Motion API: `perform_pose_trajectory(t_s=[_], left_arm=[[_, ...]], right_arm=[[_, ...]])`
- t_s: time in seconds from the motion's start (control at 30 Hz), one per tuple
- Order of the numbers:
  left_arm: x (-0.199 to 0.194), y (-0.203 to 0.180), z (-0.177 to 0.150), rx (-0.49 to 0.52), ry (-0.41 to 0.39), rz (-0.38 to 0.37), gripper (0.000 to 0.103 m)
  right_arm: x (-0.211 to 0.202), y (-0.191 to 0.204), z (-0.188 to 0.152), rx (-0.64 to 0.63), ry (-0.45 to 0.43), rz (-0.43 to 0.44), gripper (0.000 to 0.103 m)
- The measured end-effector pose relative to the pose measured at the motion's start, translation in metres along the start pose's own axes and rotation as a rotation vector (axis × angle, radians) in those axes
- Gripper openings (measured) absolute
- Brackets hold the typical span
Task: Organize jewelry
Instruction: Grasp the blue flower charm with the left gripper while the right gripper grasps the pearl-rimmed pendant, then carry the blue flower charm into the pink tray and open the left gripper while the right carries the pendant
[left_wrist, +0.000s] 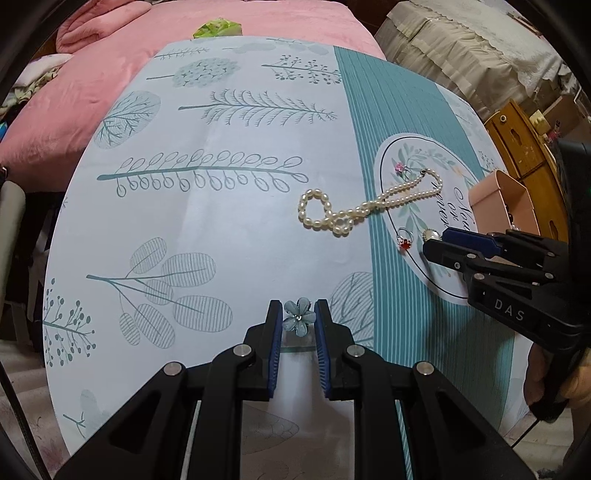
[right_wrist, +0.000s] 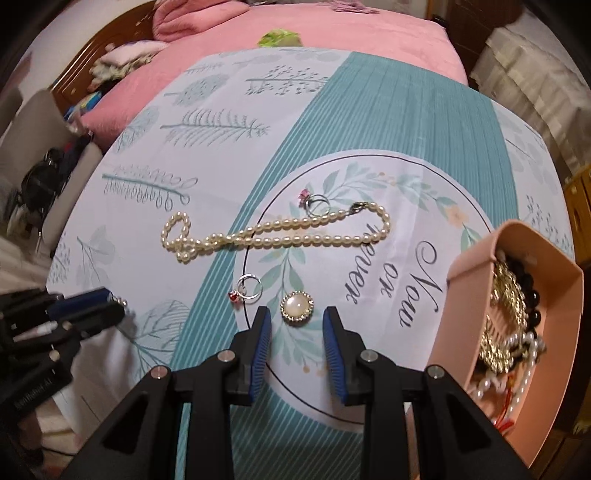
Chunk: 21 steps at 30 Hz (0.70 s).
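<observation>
Left claw (left_wrist: 298, 314) is clenched on a small blue flower charm (left_wrist: 298, 316), pads pressing its petals from both sides, held just above the bench (left_wrist: 221, 240). The charm looks like hard resin or enamel: light, stiff, glossy, probably slippery, and the petals could chip if squeezed harder; a grip across the widest petals, as now, seems right. Right claw (right_wrist: 296, 321) is released, jaws apart and empty, hovering over the pearl brooch (right_wrist: 296, 303) that lies flat on the round printed medallion of the cloth. The brooch is a low dome with a rhinestone rim; best guess is to pinch it edge to edge across the rim, since the dome would slide out. Just left of it lies the red-stone ring (right_wrist: 248, 288), thin and easy to flick away. The pearl necklace (right_wrist: 280, 232) lies stretched out farther back, limp and heavier; it would drape, so lifting near the middle suits it. A pink-stone ring (right_wrist: 314, 201) sits touching its far strand. The pink box (right_wrist: 476, 288) at the right edge already holds beads and chains, well apart from the left claw.
</observation>
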<state>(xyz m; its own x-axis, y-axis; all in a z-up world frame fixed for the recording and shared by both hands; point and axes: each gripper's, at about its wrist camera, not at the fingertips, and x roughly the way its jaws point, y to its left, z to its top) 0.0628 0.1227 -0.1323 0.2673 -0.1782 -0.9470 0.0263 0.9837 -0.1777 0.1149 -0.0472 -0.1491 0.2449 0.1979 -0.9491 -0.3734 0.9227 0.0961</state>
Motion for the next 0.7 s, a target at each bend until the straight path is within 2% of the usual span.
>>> perform_pose_trajectory(t_s=[0.23,0.4,0.5,0.7], left_arm=[[0.001,0.001,0.002,-0.017,-0.003,-0.008,0.015],[0.002,0.000,0.001,-0.023,-0.007,-0.010,0.015],[0.002,0.000,0.001,-0.026,-0.005,-0.012,0.015],[0.001,-0.002,0.001,-0.023,-0.008,-0.010,0.015]], right_arm=[[0.001,0.004,0.002,-0.130,-0.010,0.007,0.029],[0.000,0.012,-0.003,-0.215,-0.024,-0.042,0.024],[-0.001,0.014,-0.004,-0.227,-0.035,-0.046,0.019],[-0.001,0.013,-0.005,-0.210,-0.051,-0.050,0.018]])
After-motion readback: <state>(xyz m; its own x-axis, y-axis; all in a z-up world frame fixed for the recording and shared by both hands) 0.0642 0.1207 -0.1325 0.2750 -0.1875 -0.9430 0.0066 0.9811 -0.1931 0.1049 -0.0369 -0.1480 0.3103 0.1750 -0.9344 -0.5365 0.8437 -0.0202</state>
